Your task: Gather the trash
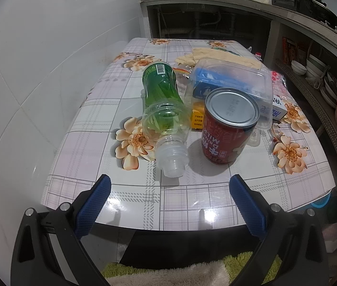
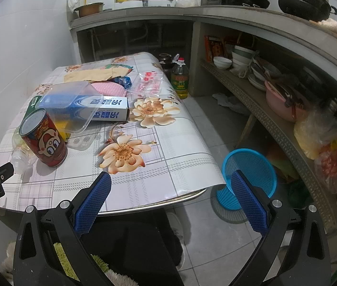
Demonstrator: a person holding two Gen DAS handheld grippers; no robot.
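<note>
A green-labelled clear plastic bottle (image 1: 162,109) lies on its side on the flowered table (image 1: 125,190), its neck pointing at my left gripper (image 1: 169,184), which is open just short of it. Right of the bottle stands a red milk can (image 1: 228,128) (image 2: 43,138). Behind it a clear plastic box (image 1: 230,83) (image 2: 69,104) leans over a blue-and-white carton (image 2: 108,110). My right gripper (image 2: 170,182) hangs open over the table's near right edge (image 2: 192,191), with nothing between its fingers. A blue mesh basket (image 2: 249,174) stands on the floor to the right of the table.
A clear bag with pink pieces (image 2: 148,82), a pink cloth (image 2: 108,89) and a beige cloth (image 2: 92,75) lie at the back of the table. An oil bottle (image 2: 180,77) stands on the floor. Shelves of bowls (image 2: 242,58) run along the right; a tiled wall (image 1: 37,71) is on the left.
</note>
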